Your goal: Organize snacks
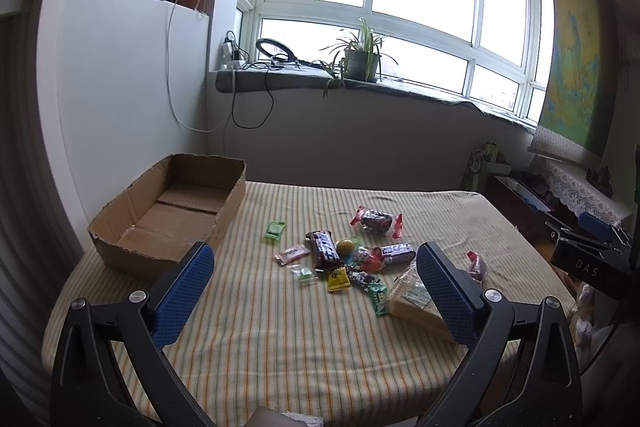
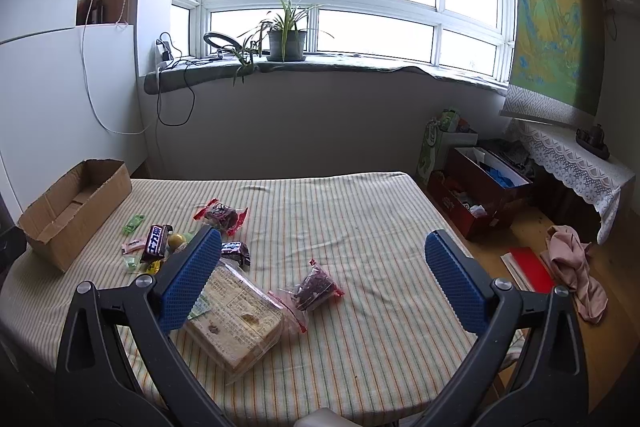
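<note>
An empty cardboard box [image 1: 168,215] [image 2: 76,207] sits at the table's far left. Several wrapped snacks lie in a loose pile [image 1: 344,259] mid-table: a dark chocolate bar [image 1: 325,247] [image 2: 156,242], a yellow ball [image 1: 346,246], a green packet [image 1: 275,230] and a red-ended pack [image 1: 376,221] [image 2: 222,215]. A clear-wrapped cracker block [image 2: 236,323] [image 1: 416,303] and a small dark-red bag [image 2: 314,287] lie nearer. My left gripper [image 1: 316,283] hovers open above the near side of the pile. My right gripper [image 2: 324,275] is open over the cracker block and red bag.
The striped tablecloth [image 2: 360,227] covers the table; its right half is bare. To the right on the floor stand open red boxes [image 2: 476,195], a pink cloth [image 2: 572,267] and a lace-covered shelf [image 2: 576,163]. The right gripper's black body [image 1: 592,259] shows at the left view's right edge.
</note>
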